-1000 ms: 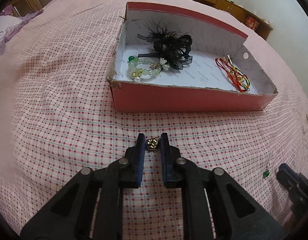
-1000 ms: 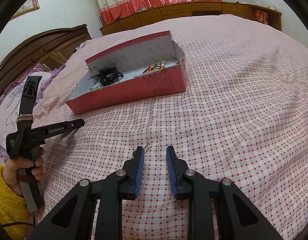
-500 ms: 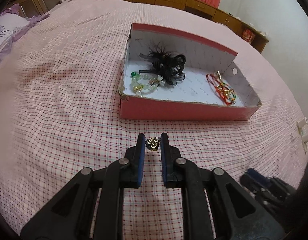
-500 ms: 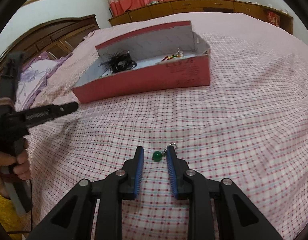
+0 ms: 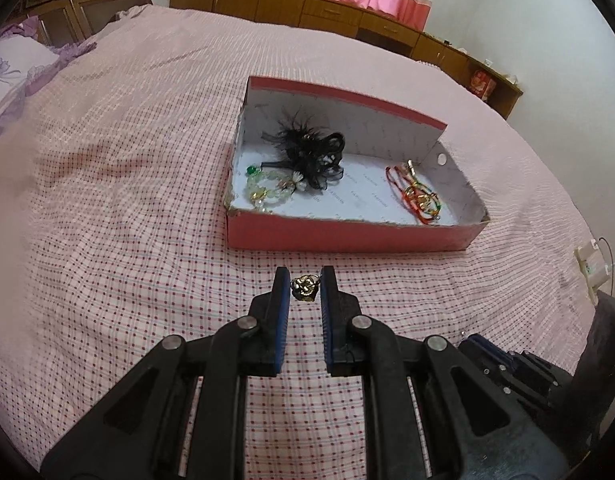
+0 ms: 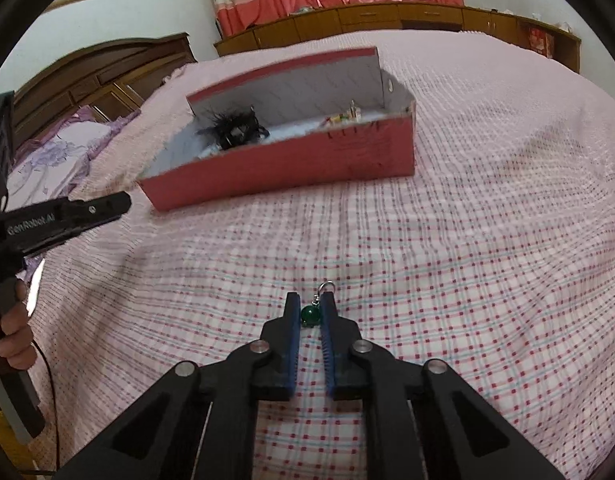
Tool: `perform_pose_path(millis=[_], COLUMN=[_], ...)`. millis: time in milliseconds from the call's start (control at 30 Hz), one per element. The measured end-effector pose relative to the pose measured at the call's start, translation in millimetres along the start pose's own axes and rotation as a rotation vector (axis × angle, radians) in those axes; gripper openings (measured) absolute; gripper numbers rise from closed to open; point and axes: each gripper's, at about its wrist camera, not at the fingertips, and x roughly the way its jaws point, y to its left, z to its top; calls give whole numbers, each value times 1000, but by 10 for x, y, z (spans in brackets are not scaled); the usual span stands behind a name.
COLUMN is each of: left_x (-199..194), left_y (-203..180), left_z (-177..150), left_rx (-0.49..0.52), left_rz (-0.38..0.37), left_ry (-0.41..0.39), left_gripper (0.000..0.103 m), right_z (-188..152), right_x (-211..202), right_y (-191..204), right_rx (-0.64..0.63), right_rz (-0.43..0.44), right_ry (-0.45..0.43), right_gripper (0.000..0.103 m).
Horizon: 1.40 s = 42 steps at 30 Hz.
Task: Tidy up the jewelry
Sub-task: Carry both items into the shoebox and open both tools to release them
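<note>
On a pink checked bedspread (image 5: 127,240), the left gripper (image 5: 303,286) pinches a gold filigree charm (image 5: 305,288); the right gripper (image 6: 309,314) clamps a green bead earring (image 6: 309,315). Both items are apparently mid-carry and next need releasing into the red cardboard box (image 5: 347,236) ahead.

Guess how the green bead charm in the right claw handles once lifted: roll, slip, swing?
The green bead charm looks round and glossy, so it may slip or twist between the right claw's pads. Its small metal ring pokes past the fingertips, likely loose and free to swing. Dropped on the checked bedspread, it would probably roll little; the cloth looks soft.
</note>
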Motion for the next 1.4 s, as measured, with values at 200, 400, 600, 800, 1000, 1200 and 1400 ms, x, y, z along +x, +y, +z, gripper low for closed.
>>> perform_pose_path(millis=[200,400,600,800,1000,1200,1400], left_x=[-107,-146,-95,25,225,473,682], left_y=[-53,-130,-233,-314,-328,-344,-308], left_z=[79,200,352,428,528,594,600], left_rx=[3,22,44,81,84,92,90], left_rz=[7,14,3,34,52,78,109], left_ry=[-40,-99,-149,-232,-280,-296,-312], left_gripper=[6,6,6,7,7,7,7], right_z=[200,463,732,918,1076,1196,1279], right_x=[-231,-327,-311,-187,17,268,527], right_y=[45,111,194,227,179,85,-11], right_rx=[-23,-48,-81,-114,-127,-129,-124], right_rz=[15,24,20,-6,-30,-53,-78], right_ry=[-93,-171,-242,-302,-324,-317,-300], right_gripper=[11,11,11,11,11,11,11])
